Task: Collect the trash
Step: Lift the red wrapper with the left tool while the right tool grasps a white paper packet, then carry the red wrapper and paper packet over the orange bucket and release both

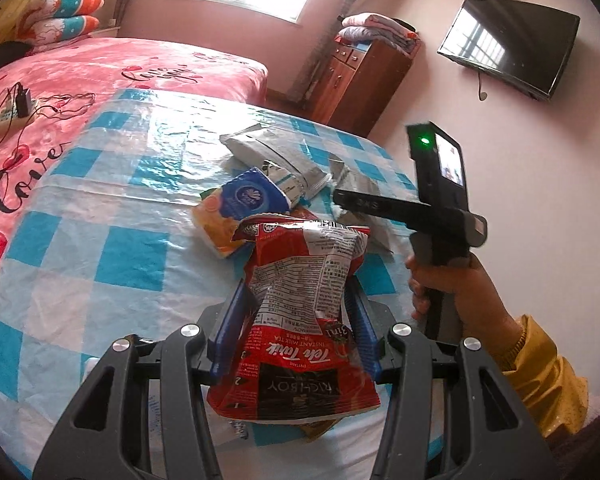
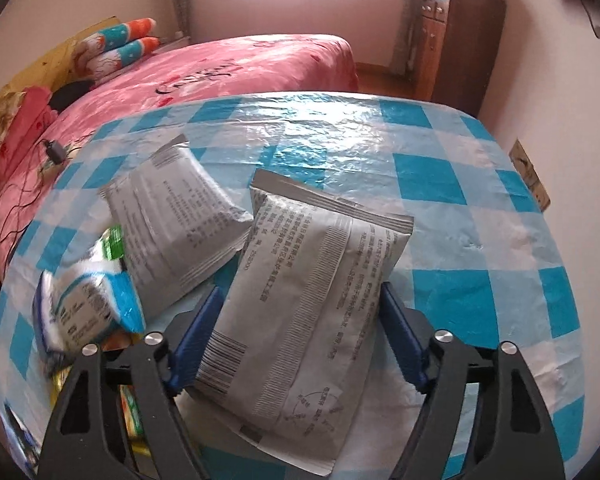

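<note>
On my left side, the left tongs (image 1: 296,316) have the red milk-tea packet (image 1: 300,320) between their blue pads (image 1: 230,328). The pads sit against its crumpled sides, so I judge it held, with its long axis running straight out along the fingers, away from me. Just beyond it on the checked surface (image 1: 100,240) lies a blue-and-orange wrapper (image 1: 240,208), and farther off a grey sachet (image 1: 268,152).

Further right, the right hand (image 1: 448,284) carries the other tool beside that pile. From its own camera, the right tongs (image 2: 300,340) stand fairly wide, and a grey foil sachet (image 2: 308,300) lies in the gap. Its long axis is tilted a little to the right of the fingers. The pads (image 2: 400,340) seem to touch its edges, but I cannot tell if they are gripping or only straddling it. A second grey sachet (image 2: 176,216) lies far-left of it, partly tucked under. A blue-white wrapper (image 2: 88,312) lies nearer, at the left.

I see no bin in either view.
</note>
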`<state>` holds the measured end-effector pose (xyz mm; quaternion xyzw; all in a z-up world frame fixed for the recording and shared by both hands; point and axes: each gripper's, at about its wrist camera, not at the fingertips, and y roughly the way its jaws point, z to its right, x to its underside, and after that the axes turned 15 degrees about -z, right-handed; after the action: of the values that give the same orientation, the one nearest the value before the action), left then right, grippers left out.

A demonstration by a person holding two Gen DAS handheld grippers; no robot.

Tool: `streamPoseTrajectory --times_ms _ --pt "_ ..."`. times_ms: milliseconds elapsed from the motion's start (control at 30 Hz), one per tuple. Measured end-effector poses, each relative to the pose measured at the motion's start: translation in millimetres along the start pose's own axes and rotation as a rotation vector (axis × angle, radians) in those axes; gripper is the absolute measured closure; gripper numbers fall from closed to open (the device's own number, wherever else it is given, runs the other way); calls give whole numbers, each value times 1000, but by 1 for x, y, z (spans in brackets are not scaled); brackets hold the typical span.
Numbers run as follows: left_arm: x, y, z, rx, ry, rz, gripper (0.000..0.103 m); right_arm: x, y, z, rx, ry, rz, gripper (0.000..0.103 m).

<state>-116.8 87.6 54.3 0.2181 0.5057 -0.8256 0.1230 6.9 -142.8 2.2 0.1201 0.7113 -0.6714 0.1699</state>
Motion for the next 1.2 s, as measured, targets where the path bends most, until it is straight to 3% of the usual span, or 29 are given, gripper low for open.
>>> streamPoseTrajectory --times_ms 133,333,733,933,1200 --pt "4 -2 -5 -7 -14 5 52 11 -8 11 -74 8 22 37" --pt "7 -6 -12 -10 -34 13 52 27 -20 17 -111 23 43 42" --pt "14 -25 -21 -22 -61 67 52 42 -80 6 -193 -2 147 44" --pt "22 -42 -33 -39 -84 102 52 44 -104 -23 -275 -65 164 44" --pt "39 -72 -64 -93 -150 159 52 53 -120 -94 -453 -215 114 44"
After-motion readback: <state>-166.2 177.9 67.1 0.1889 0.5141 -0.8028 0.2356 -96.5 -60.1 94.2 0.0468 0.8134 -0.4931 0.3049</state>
